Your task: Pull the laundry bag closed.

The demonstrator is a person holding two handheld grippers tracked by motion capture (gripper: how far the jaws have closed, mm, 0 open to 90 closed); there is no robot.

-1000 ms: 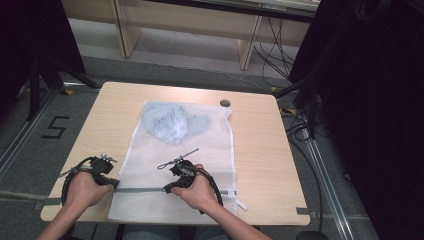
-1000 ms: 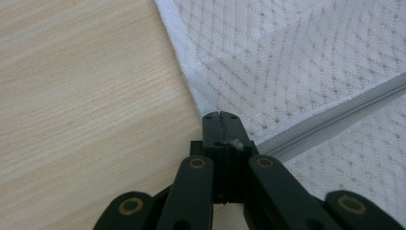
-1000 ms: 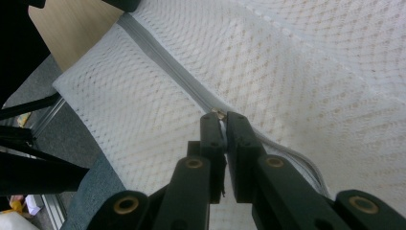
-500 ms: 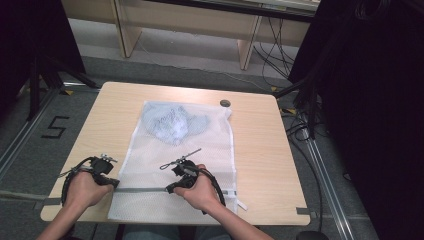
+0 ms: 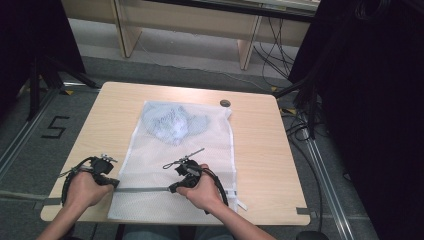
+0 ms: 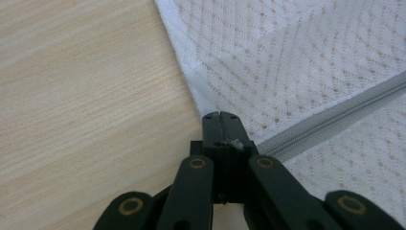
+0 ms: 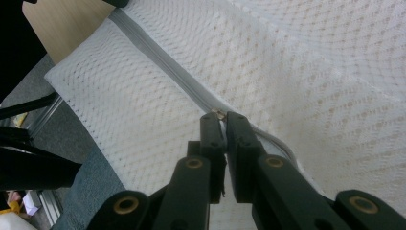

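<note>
Two grippers are seen at the near end of a white mesh laundry bag (image 5: 186, 165) lying flat on the wooden table (image 5: 260, 165), with a pale blue garment (image 5: 172, 125) inside at its far end. The left gripper (image 6: 221, 115) is clamped shut on the bag's edge at the end of the grey zipper (image 6: 335, 120), pinning it to the table. The right gripper (image 7: 221, 115) is closed on the small metal zipper pull (image 7: 219, 114), partway along the zipper line. Compared with the earlier frames, little has changed: both hands are found in the same places and the pull has not travelled. From this it is judged that both grips have been secured and the zipper is about to be drawn along, with the closing itself not yet resumed.
</note>
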